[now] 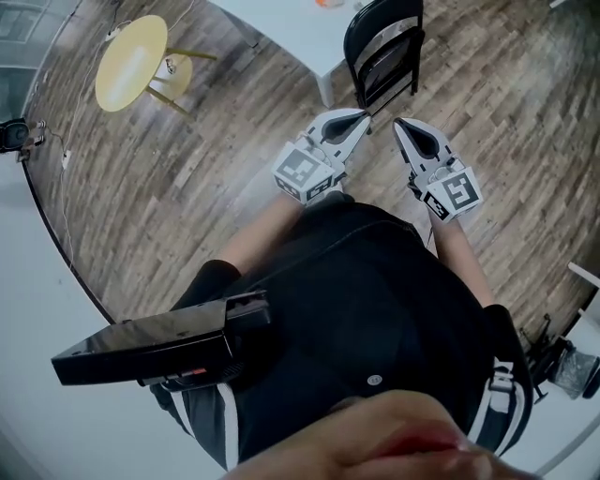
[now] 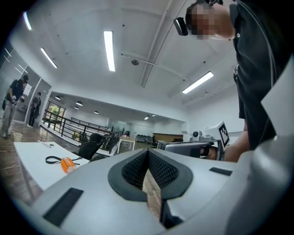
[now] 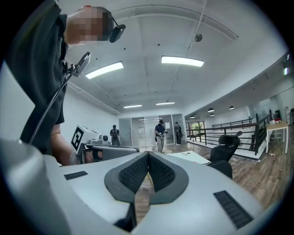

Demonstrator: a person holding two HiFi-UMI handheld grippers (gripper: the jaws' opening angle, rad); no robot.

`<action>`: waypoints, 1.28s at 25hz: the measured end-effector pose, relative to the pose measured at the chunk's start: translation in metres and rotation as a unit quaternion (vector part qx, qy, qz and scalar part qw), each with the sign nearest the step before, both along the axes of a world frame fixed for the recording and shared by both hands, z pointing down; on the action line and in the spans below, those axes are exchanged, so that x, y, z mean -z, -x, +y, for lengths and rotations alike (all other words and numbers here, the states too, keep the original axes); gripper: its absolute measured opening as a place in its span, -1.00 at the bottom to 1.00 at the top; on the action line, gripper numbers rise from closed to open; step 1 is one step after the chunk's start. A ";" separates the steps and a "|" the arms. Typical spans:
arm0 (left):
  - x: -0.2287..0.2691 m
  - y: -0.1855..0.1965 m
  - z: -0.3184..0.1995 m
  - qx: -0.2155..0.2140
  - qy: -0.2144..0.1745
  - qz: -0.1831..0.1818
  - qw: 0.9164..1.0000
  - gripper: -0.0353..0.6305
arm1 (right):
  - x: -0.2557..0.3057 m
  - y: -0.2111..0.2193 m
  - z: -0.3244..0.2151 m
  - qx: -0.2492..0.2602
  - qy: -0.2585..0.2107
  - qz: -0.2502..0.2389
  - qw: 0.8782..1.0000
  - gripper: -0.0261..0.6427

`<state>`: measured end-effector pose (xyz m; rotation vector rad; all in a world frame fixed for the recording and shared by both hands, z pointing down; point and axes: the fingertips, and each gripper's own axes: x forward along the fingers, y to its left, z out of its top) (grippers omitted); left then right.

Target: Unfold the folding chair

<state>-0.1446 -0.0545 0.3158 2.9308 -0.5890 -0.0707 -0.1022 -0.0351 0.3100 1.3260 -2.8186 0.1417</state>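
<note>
1. A white table point(image 1: 302, 30) stood just beside the black folding chair point(image 1: 384, 52). A round yellow stool point(image 1: 131, 62) stood well apart on the wood floor.
2. The chair stood near, ahead of both tips.
3. The left gripper point(image 1: 360, 120) and right gripper point(image 1: 401, 129) pointed level, side by side, each with its jaws pressed together and holding nothing.

Head view looks steeply down — gripper views face level along their jaws, sharing the table point(image 1: 281, 28).
</note>
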 end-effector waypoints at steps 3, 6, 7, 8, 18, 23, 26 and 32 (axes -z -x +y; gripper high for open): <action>-0.001 0.008 -0.020 -0.015 -0.001 -0.002 1.000 -0.88 | 0.006 0.009 -0.022 -0.011 -0.005 0.005 1.000 -0.90; -0.001 0.010 -0.040 -0.022 -0.001 0.002 1.000 -0.88 | 0.009 0.013 -0.042 -0.021 -0.005 0.008 1.000 -0.90; 0.000 0.008 -0.045 -0.023 0.000 0.004 1.000 -0.88 | 0.008 0.013 -0.048 -0.025 -0.001 0.006 1.000 -0.90; -0.001 0.006 -0.049 -0.024 0.000 0.006 1.000 -0.88 | 0.006 0.012 -0.052 -0.028 0.004 0.003 1.000 -0.90; -0.010 -0.024 -0.092 -0.006 0.019 0.013 1.000 -0.88 | -0.002 -0.019 -0.099 -0.029 0.005 -0.018 0.999 -0.90; -0.014 -0.044 -0.124 0.016 0.016 0.001 1.000 -0.88 | -0.004 -0.038 -0.133 -0.015 -0.001 -0.024 1.000 -0.90; -0.016 -0.062 -0.147 0.029 0.019 -0.008 0.999 -0.88 | -0.001 -0.052 -0.154 0.000 -0.006 -0.023 1.000 -0.90; -0.022 -0.092 -0.192 0.052 0.026 -0.021 0.998 -0.88 | -0.018 -0.084 -0.194 0.017 0.010 -0.032 0.999 -0.90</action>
